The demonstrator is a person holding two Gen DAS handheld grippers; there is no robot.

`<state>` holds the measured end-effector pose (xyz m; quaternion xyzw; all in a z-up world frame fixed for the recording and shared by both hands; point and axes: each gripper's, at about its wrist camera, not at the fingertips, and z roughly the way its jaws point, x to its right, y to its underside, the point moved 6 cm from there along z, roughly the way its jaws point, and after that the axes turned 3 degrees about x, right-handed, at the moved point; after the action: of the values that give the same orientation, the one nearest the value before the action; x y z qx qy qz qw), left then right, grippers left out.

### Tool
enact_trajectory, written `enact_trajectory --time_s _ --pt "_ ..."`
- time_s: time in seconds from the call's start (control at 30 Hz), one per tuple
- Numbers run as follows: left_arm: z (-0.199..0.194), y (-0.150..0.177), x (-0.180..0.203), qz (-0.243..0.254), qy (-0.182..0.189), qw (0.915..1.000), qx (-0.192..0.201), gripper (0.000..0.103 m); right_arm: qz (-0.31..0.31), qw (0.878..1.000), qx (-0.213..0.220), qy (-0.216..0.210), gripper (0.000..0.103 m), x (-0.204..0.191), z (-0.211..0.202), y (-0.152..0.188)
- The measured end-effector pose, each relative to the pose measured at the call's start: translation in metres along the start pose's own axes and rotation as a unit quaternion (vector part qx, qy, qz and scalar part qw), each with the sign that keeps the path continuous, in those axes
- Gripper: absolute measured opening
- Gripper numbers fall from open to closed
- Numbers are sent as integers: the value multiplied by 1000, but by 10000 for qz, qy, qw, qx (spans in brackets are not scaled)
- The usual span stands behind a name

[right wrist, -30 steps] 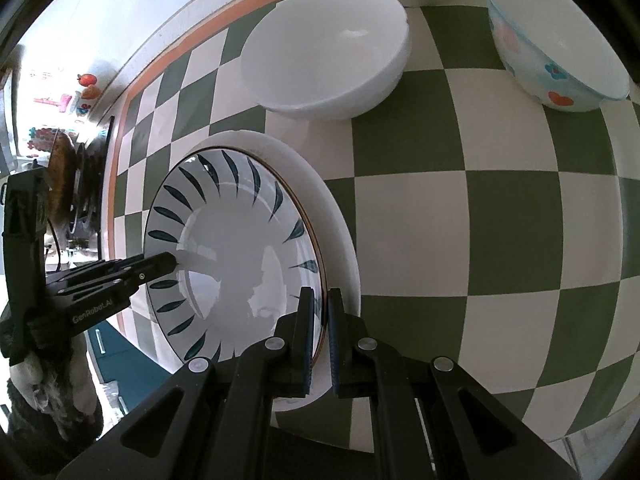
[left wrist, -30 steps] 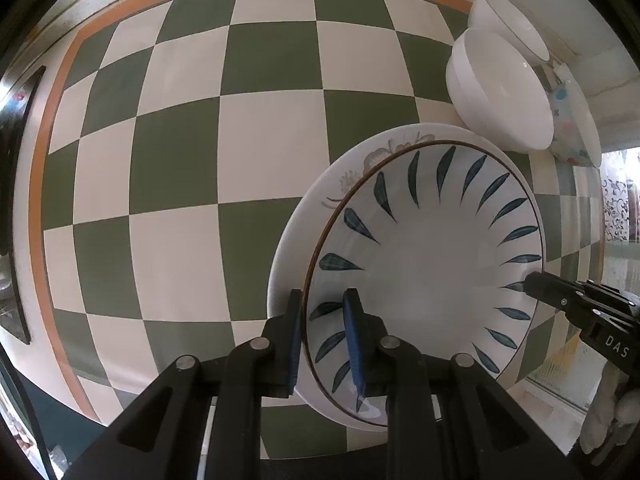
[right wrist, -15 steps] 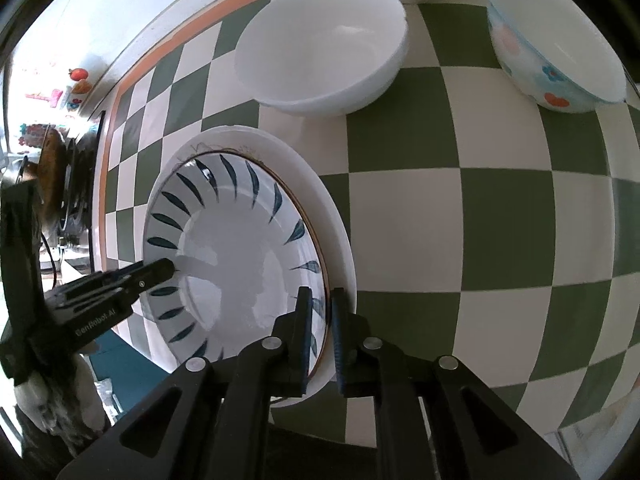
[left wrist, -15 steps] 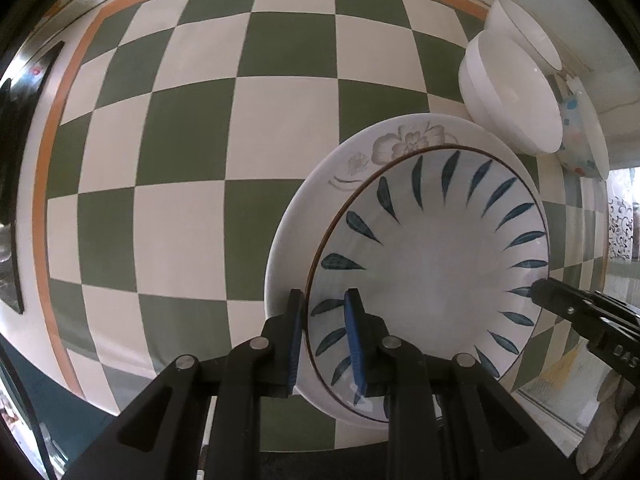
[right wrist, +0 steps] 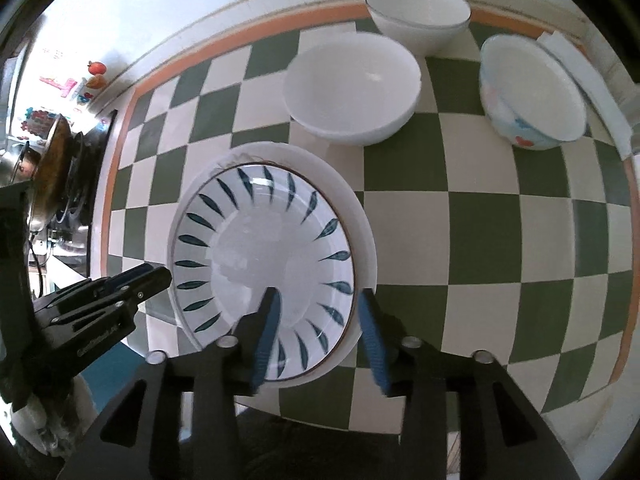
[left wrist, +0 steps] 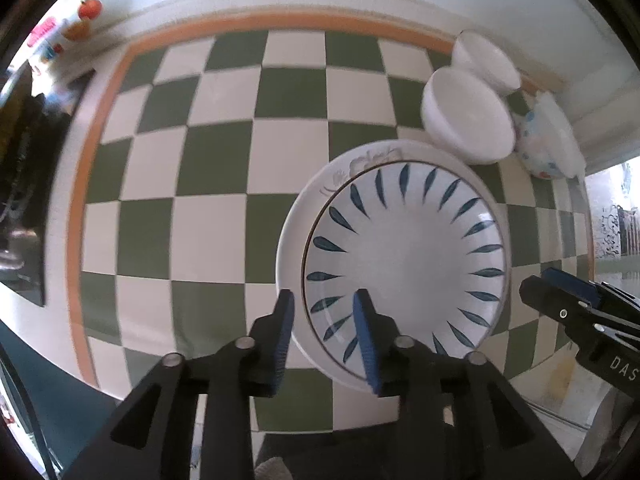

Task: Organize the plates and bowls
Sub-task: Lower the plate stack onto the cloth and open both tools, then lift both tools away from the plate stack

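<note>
Nearest to you, both sets of tongs have just been opening and now grip nothing. Your left tongs [left wrist: 324,332] stand part open, their blue pads straddling the near-left rim of the stacked plates without pressing on it. Your right tongs [right wrist: 320,332] stand wider, one pad over the plate's inside and the other outside the rim on the right, also clear of the ware.

Just beyond them, the white plate with blue leaf strokes and a thin brown rim line [right wrist: 264,256] sits nested in the larger plain white plate with a faint floral sprig [left wrist: 294,240], both flat on the green-and-cream checked counter [left wrist: 208,168]. To my eye the plate-stacking step is finished and you are letting go.

Farther back, near the orange border, wait the bowls: a wide plain white bowl [right wrist: 352,88] just beyond the plates, a smaller white bowl [right wrist: 418,14] behind it and seemingly touching it, and a white bowl with coloured flower prints [right wrist: 532,92] to the right, standing apart.

Next, I'd judge, come the bowls. Carry your tongs clear of the plate rims before moving across, so you don't catch an edge and shift the stack. Then take one bowl by its rim and nest it in another.
</note>
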<state>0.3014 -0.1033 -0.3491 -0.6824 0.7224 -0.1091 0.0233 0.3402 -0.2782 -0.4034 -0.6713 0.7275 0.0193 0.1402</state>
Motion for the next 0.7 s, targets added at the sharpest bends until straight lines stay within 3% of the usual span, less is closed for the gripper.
enact_trajectory --time_s 0.03,0.07,0.1,0.17,0.4,0.57,0.7 --pt "-8 2 1 19 -8 10000 97 33 -3 10000 96 -3 54 -3 -9 4" --pt "-15 5 3 31 -12 9998 183 43 15 9998 187 -28 60 -6 -17 8" --pt "-25 7 4 37 7 9996 286 60 29 9997 236 -51 63 -8 -24 11" --pt "-45 10 2 21 36 9987 499 82 47 9993 365 -94 76 -13 -40 21" --pt "-109 33 1 75 -96 9921 1248 88 -5 9931 1145 265 86 -24 -110 61" --pt "-149 57 10 173 -44 9871 1593 97 -21 9867 1599 282 88 -35 -157 91" --pt "-174 76 16 231 -34 9827 1837 97 -76 9818 1873 290 89 -46 -187 117"
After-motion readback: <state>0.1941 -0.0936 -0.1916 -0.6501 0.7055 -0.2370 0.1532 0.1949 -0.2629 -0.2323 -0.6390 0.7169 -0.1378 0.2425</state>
